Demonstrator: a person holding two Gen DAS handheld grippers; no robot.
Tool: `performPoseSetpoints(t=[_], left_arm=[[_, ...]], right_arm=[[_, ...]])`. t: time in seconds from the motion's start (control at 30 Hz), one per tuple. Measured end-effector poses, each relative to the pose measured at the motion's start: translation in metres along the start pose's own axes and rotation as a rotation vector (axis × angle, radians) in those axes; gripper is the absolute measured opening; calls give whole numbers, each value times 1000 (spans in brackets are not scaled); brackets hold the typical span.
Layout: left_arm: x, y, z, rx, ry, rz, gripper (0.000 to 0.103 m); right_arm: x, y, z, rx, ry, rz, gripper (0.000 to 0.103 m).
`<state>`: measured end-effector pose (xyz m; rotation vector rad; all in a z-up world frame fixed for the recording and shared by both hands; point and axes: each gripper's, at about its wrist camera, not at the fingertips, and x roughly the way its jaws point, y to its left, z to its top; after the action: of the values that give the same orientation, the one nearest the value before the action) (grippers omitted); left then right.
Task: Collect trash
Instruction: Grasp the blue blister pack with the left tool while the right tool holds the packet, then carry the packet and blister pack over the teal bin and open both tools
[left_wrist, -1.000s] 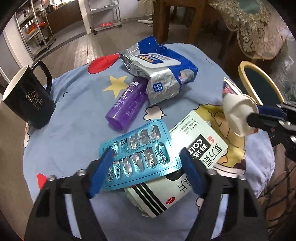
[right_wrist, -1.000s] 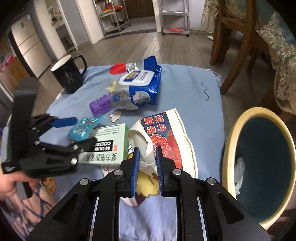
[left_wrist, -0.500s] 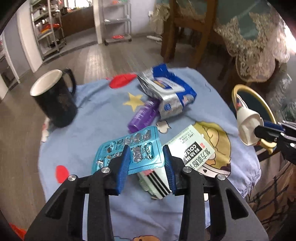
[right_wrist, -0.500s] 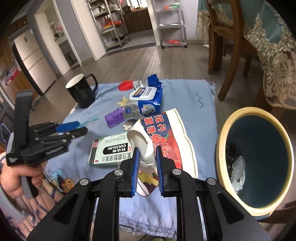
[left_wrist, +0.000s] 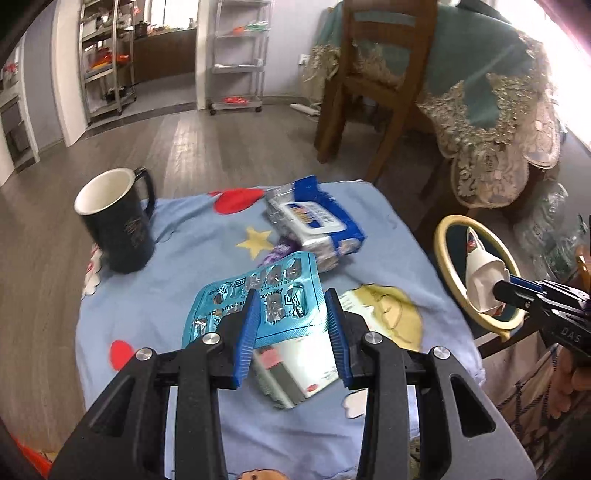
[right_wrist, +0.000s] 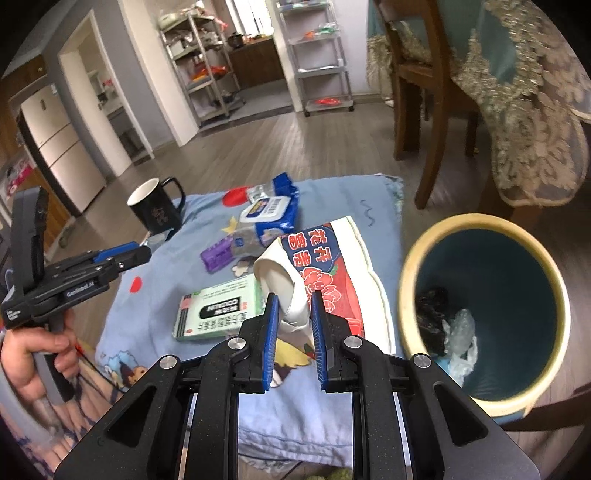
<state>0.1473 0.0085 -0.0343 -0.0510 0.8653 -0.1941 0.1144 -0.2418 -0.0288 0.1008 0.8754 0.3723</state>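
My left gripper (left_wrist: 291, 299) is shut on a blue blister pack (left_wrist: 258, 295) and holds it lifted above the blue cloth-covered table (left_wrist: 184, 236). My right gripper (right_wrist: 291, 306) is shut on a crushed paper cup (right_wrist: 284, 280) with a red and blue print, held above the table's right edge. That cup also shows in the left wrist view (left_wrist: 482, 273), over the bin. The yellow-rimmed bin (right_wrist: 484, 314) stands on the floor right of the table, with dark and clear bags inside.
On the table lie a green-and-white medicine box (right_wrist: 218, 310), a purple bottle (right_wrist: 218, 254) and a blue wet-wipes pack (left_wrist: 314, 225). A black mug (left_wrist: 118, 221) stands at the far left. A wooden chair (left_wrist: 373, 81) and a lace-covered table stand behind.
My left gripper closed on the blister pack and lifted it off the medicine box. My right gripper rose with the cup and moved toward the bin.
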Motion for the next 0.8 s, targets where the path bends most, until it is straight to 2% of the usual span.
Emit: performPoseSetpoints(t=[0.5,0.6,0.8], left_arm=[[4,-106,20,160,-16,-151,35],[6,-121,20,187,-11,-167,35],[11,-148,20,224,6,-200,35]], right_arm=[[-48,-79,-16,190,-107,-135,19],[-50,-94,-20,242,-108,-172,19],[-41,-119,-23,323,-75,-191,19]])
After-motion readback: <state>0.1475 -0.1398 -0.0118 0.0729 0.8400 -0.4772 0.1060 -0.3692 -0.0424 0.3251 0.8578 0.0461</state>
